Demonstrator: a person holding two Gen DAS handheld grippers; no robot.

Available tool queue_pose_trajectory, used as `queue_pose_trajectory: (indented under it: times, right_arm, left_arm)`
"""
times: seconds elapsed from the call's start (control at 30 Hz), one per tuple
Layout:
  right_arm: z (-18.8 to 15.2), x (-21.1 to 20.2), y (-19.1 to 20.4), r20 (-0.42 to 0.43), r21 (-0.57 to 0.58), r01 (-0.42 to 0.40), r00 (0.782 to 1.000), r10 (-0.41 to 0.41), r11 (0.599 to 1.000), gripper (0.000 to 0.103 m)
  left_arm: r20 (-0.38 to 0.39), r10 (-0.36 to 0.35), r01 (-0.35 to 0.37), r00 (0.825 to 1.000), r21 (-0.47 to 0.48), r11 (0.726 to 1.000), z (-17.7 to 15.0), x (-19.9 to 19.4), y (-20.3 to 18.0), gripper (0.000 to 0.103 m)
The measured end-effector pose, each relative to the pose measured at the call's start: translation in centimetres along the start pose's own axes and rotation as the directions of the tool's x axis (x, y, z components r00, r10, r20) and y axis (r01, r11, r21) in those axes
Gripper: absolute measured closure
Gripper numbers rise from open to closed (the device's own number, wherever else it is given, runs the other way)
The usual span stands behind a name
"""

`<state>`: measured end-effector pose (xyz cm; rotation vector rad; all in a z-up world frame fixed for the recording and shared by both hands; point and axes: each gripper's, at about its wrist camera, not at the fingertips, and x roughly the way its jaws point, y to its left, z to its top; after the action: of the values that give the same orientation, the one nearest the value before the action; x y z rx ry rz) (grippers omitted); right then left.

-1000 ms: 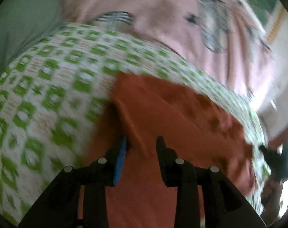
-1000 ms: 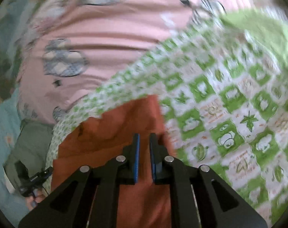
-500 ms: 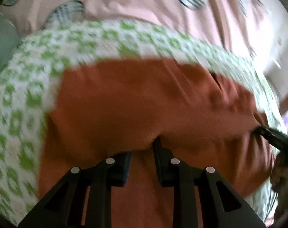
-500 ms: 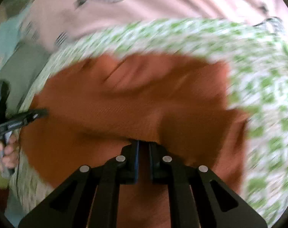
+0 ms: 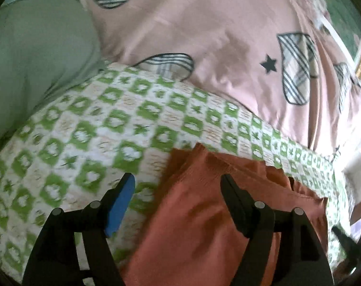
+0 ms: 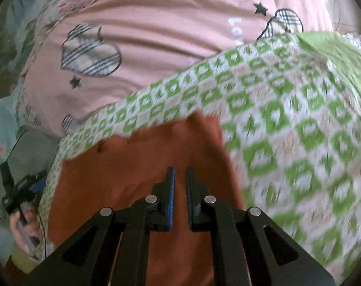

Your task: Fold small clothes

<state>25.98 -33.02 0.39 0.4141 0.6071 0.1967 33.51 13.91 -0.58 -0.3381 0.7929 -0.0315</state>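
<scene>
The orange garment [image 5: 204,214] now lies folded on the green-checked blanket [image 5: 90,128] over the bed. The left tool [image 5: 178,190] has let go, fingers wide apart; the right tool [image 6: 179,178] hovers nearly together, holding nothing. One fold looks done.

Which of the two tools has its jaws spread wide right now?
The left tool: its jaws stand wide apart over the orange garment. The right tool shows only a narrow slit.

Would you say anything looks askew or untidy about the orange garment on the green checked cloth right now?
Slightly. The orange garment lies at a slant to the checked cloth, its far edge uneven, with one corner poking up. Nothing looks damaged or spilled.
</scene>
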Motion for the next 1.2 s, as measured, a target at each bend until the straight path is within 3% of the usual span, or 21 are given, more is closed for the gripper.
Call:
queue_pose_trajectory:
  times: [0.13,0.23,0.37,0.6,0.7,0.87,1.03,1.07,1.17,1.2]
  right_arm:
    - [-2.8,-1.5,0.8,-0.019,0.008,-0.042,0.999,0.042,0.999,0.093]
    - [-4.6,-2.2,1.4,-0.028,0.026,-0.073,0.997,0.074,0.997,0.093]
    - [-6.7,-2.4,1.7,-0.058,0.063,-0.099,0.993,0.103,0.993,0.093]
    - [-8.8,-3.0,1.9,-0.090,0.085,-0.113,0.989,0.121,0.990,0.092]
    - [-9.8,-3.2,1.8,-0.103,0.094,-0.116,0.987,0.125,0.989,0.089]
    - [-10.8,-3.4,1.8,-0.118,0.104,-0.120,0.984,0.132,0.987,0.074]
    - [-10.7,-3.3,2.0,-0.120,0.096,-0.124,0.984,0.135,0.988,0.071]
    - [-10.7,-3.3,2.0,-0.120,0.096,-0.125,0.983,0.136,0.988,0.071]
    - [-10.4,-3.1,1.9,-0.117,0.104,-0.131,0.983,0.143,0.986,0.070]
    - [-10.3,-3.0,1.8,-0.117,0.103,-0.135,0.982,0.147,0.985,0.070]
  left_arm:
    - [-0.025,-0.038,0.037,0.999,-0.036,0.999,-1.8,-2.6,1.6,0.029]
    - [-0.039,-0.069,0.068,0.997,-0.023,0.997,-5.5,-4.8,1.4,0.028]
    - [-0.117,-0.137,0.127,0.984,-0.087,0.988,-11.5,-6.0,1.4,0.028]
    - [-0.195,-0.160,0.128,0.968,-0.167,0.978,-17.8,-6.6,2.6,0.028]
    - [-0.180,-0.185,0.151,0.966,-0.190,0.970,-18.3,-6.8,3.2,0.028]
    - [-0.138,-0.201,0.156,0.970,-0.285,0.946,-17.4,-5.6,4.6,0.029]
    - [-0.099,-0.125,0.088,0.987,-0.316,0.945,-14.9,-3.9,5.0,0.031]
    - [-0.094,-0.114,0.079,0.989,-0.318,0.945,-14.6,-3.6,5.2,0.034]
    - [-0.083,-0.067,0.039,0.994,-0.305,0.951,-13.6,-2.8,5.1,0.060]
    - [-0.093,-0.083,0.052,0.992,-0.295,0.954,-13.2,-2.4,4.9,0.078]
